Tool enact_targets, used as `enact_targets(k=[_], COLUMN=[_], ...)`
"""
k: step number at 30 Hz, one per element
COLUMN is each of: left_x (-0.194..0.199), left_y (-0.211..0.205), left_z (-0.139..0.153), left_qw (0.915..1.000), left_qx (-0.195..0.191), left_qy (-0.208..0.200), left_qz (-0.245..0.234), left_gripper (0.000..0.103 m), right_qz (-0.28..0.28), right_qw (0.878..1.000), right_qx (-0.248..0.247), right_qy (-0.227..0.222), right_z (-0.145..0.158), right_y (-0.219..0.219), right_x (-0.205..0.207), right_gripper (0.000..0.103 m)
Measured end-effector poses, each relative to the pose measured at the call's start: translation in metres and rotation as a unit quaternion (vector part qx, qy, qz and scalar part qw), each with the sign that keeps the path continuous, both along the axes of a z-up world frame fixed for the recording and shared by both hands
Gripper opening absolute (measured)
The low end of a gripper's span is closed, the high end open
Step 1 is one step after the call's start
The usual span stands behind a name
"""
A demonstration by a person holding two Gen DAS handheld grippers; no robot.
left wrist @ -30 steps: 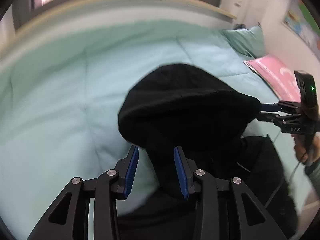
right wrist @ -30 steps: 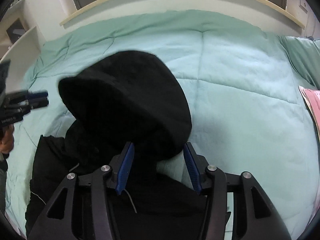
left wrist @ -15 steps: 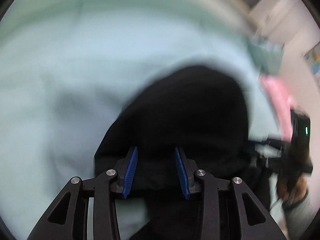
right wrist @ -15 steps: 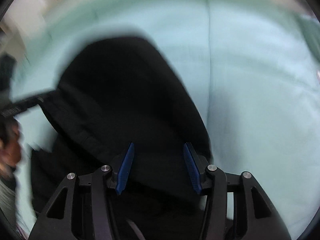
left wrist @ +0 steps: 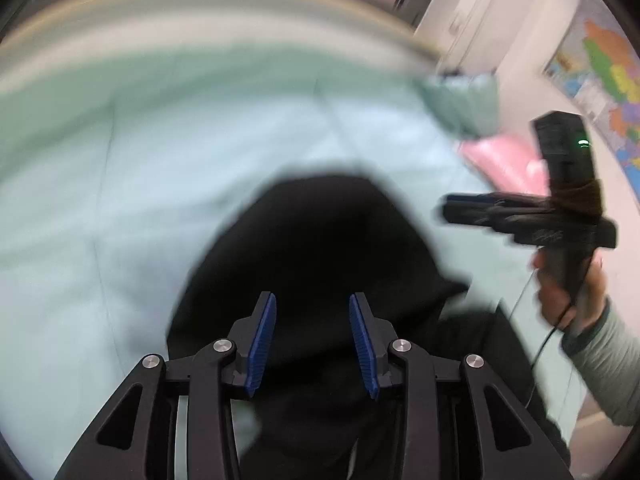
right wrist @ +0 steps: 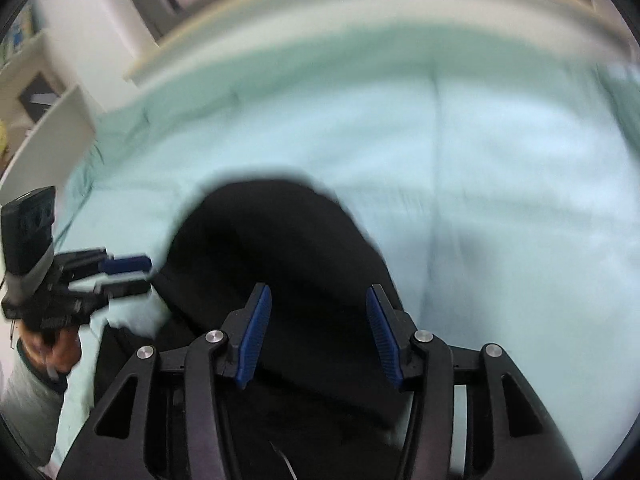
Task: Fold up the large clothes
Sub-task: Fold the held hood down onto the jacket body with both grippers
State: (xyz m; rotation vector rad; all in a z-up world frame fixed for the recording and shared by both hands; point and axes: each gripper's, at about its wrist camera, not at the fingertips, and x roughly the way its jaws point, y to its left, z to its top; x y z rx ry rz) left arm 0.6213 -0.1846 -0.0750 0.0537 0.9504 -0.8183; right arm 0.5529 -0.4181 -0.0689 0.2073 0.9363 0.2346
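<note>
A black hooded garment [left wrist: 320,248] lies on the mint bed cover [left wrist: 160,160], hood [right wrist: 280,240] pointing away from me. In the left wrist view my left gripper [left wrist: 314,340] hovers over the hood's near part, blue pads apart, nothing pinched between them. My right gripper [right wrist: 318,332] stands the same way above the dark cloth, jaws apart and empty. From the left wrist view the right gripper [left wrist: 452,212] floats off the hood's right side, clear of the fabric. The left gripper [right wrist: 136,276] shows beside the hood's left edge. The picture is blurred.
A pink pillow [left wrist: 500,160] and a green pillow [left wrist: 460,104] lie at the bed's right end, under a wall map [left wrist: 600,68]. A white shelf [right wrist: 52,132] stands left of the bed. A hand [left wrist: 560,296] in a grey sleeve holds the right gripper.
Both grippers swung down toward the hood and back up. The right gripper, whose tips were at the hood's right edge, now floats clear of it. The hood sits closer under both.
</note>
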Motion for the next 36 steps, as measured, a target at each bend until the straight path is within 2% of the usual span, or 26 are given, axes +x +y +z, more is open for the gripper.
enact_targets(k=[2,4,6,7,8,9,11,13,16,18,20,22,24,27,29,31,33,36], left_x=[0.019,0.048,0.072,0.077,0.086,0.092,0.091,0.089,0.079,0.071,0.054,0.034,0.014,0.013,0.023,0.029,0.029,0.021], left_y=[-0.008,-0.023,-0.028,-0.029,-0.027,-0.027,-0.019,-0.018,-0.016,-0.009,0.008,0.015,0.028,0.03,0.022,0.021,0.021,0.031], left_z=[0.009,-0.006,-0.043,-0.063,-0.09,-0.105,-0.122,-0.118,-0.097,-0.081,-0.067,-0.053,-0.052,-0.076,-0.106,-0.126,-0.119,-0.095], left_qw=[0.9995,0.999,0.9961,0.9934,0.9897,0.9877,0.9872,0.9876,0.9893,0.9915,0.9938,0.9955,0.9964,0.9936,0.9869,0.9846,0.9852,0.9896], left_qx=[-0.026,-0.008,0.034,0.055,0.07,0.07,0.049,0.044,0.048,0.038,0.021,0.006,0.01,0.042,0.079,0.075,0.079,0.069], left_qy=[-0.002,0.013,0.042,0.057,0.081,0.098,0.11,0.108,0.102,0.093,0.084,0.076,0.07,0.088,0.124,0.139,0.135,0.116], left_qz=[0.019,0.043,0.07,0.083,0.096,0.099,0.105,0.105,0.093,0.082,0.069,0.056,0.048,0.057,0.066,0.075,0.07,0.05], left_gripper=[0.043,0.043,0.043,0.043,0.043,0.043,0.043,0.043,0.043,0.043,0.043,0.043,0.043,0.043,0.043,0.043,0.043,0.043], right_qz=[0.008,0.021,0.036,0.035,0.033,0.036,0.033,0.028,0.028,0.032,0.039,0.041,0.043,0.035,0.024,0.007,-0.011,0.001], right_qw=[1.0,1.0,0.999,0.999,0.998,0.998,0.996,0.997,0.997,0.997,0.998,0.998,0.996,0.993,0.989,0.988,0.986,0.988], right_qx=[-0.003,-0.001,-0.005,-0.019,-0.044,-0.045,-0.018,-0.009,0.008,0.012,0.001,-0.033,-0.054,-0.066,-0.069,-0.022,0.009,0.0], right_qy=[-0.022,-0.019,-0.001,0.003,0.016,0.036,0.075,0.072,0.069,0.066,0.052,0.042,0.049,0.092,0.127,0.153,0.164,0.154], right_z=[0.012,0.005,-0.018,-0.03,-0.049,-0.067,-0.104,-0.117,-0.104,-0.083,-0.07,-0.054,-0.049,-0.073,-0.1,-0.128,-0.134,-0.12], right_y=[0.016,0.037,0.054,0.063,0.07,0.065,0.068,0.069,0.066,0.053,0.049,0.043,0.029,0.018,0.012,-0.001,-0.01,-0.01], right_x=[0.025,0.056,0.079,0.082,0.092,0.096,0.1,0.098,0.087,0.071,0.053,0.024,-0.001,-0.023,-0.022,-0.017,-0.009,-0.009], right_gripper=[0.054,0.053,0.049,0.048,0.041,0.037,0.035,0.034,0.034,0.034,0.035,0.035,0.035,0.035,0.035,0.034,0.034,0.037])
